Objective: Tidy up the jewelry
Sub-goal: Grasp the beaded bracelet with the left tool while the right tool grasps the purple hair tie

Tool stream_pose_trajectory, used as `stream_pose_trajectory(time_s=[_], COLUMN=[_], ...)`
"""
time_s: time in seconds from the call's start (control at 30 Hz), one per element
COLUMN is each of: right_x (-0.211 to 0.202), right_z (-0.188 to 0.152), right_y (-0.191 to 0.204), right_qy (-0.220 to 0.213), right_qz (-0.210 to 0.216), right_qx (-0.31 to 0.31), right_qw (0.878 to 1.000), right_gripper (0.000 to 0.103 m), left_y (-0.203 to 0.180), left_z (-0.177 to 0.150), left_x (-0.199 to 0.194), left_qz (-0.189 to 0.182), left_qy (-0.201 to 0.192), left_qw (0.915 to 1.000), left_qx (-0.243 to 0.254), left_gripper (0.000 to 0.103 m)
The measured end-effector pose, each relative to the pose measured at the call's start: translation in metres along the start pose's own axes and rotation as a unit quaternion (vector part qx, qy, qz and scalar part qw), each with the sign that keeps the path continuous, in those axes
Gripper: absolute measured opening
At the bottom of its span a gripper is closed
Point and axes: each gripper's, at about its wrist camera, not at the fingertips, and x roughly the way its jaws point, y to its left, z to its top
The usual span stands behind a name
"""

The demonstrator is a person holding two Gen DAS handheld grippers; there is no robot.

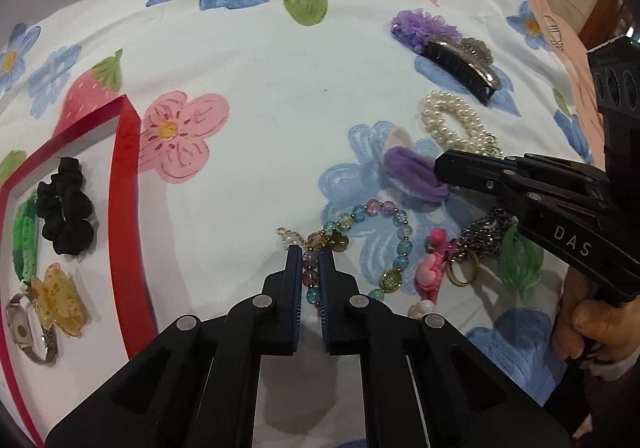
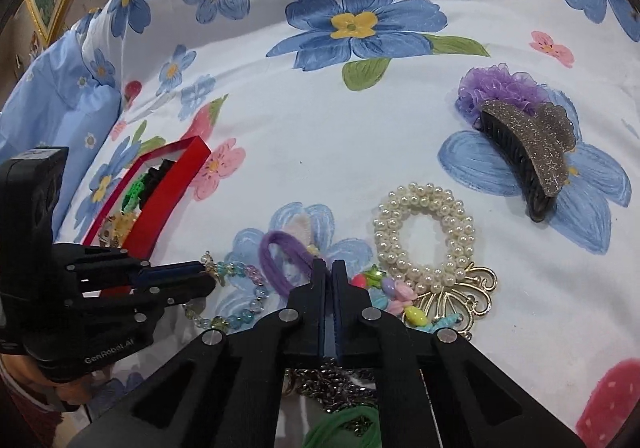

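Observation:
My left gripper [image 1: 310, 254] is shut on the pastel glass-bead bracelet [image 1: 394, 244], which lies on the floral sheet; it also shows in the right wrist view [image 2: 248, 310]. My right gripper [image 2: 329, 268] is shut on the purple hair tie [image 2: 276, 260], seen in the left wrist view too [image 1: 412, 173]. A red tray [image 1: 126, 207] at the left holds a black scrunchie [image 1: 66, 207], a green band [image 1: 24, 240], a yellow claw clip [image 1: 60, 300] and a watch [image 1: 24, 332].
On the sheet lie a pearl bracelet [image 2: 424, 232], a glitter claw clip [image 2: 528, 151] on a purple scrunchie [image 2: 496, 85], a gold hair ornament [image 2: 472, 288], coloured charm beads [image 2: 396, 296], a metal chain [image 1: 484, 236], a ring [image 1: 462, 274] and a green tie [image 1: 520, 260].

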Motion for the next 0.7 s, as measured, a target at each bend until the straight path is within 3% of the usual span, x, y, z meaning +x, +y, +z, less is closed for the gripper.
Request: stream_pose_trajectory(time_s=[0.13,0.33,0.7], right_x=[-0.011,-0.025,-0.046], right_z=[-0.001,0.003,0.003], right_y=[0.002,0.005,0.035], right_qy=[-0.015,-0.037,-0.051], right_qz=[0.005,0.005,0.047], right_qx=[0.000,0.001,0.001], right_qw=[1.000,0.999,0.998], right_gripper=[0.001,0.001,0.001], left_y=[0.003,0.006,0.032], left_z=[-0.005,-0.011,-0.025], left_x=[-0.010,-0.035,-0.096], left_qz=[-0.026,-0.038,-0.045], left_qy=[-0.014,-0.042,-0.099], left_qw=[0.9994,0.9979,0.9919], left_qx=[-0.017,-0.031,-0.066], left_gripper=[0.006,0.006,0.006])
